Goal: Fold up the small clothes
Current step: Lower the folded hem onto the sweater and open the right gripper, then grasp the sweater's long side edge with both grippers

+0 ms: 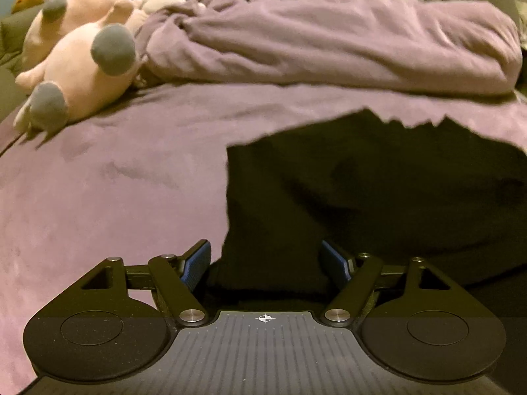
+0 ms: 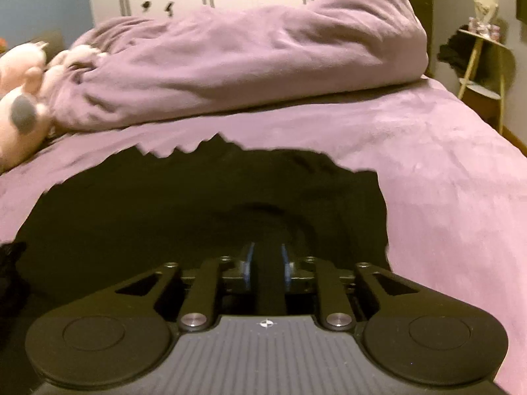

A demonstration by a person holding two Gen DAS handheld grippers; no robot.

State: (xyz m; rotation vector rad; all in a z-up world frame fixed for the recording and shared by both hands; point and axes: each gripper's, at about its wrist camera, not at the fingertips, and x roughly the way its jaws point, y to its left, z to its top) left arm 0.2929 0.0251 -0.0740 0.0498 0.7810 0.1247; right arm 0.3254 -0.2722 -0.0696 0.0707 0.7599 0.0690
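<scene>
Black cloth [image 1: 378,197] lies spread on the purple bedcover [image 1: 115,197], its near edge reaching between the blue pads of the left gripper [image 1: 266,260], whose jaws stand wide apart around it. From the right wrist, the right gripper [image 2: 266,263] pinches a fold of the same cloth [image 2: 197,197], jaws nearly together. Only the left view shows the pink stuffed animal [image 1: 79,62] clearly; only the right shows a small side table [image 2: 484,62]. No writing is readable.

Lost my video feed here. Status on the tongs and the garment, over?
Left tongs open, straddling the near edge of the black garment. Right tongs shut on a fold of it. Garment on purple bed cover; plush toys off to the left, clear.
</scene>
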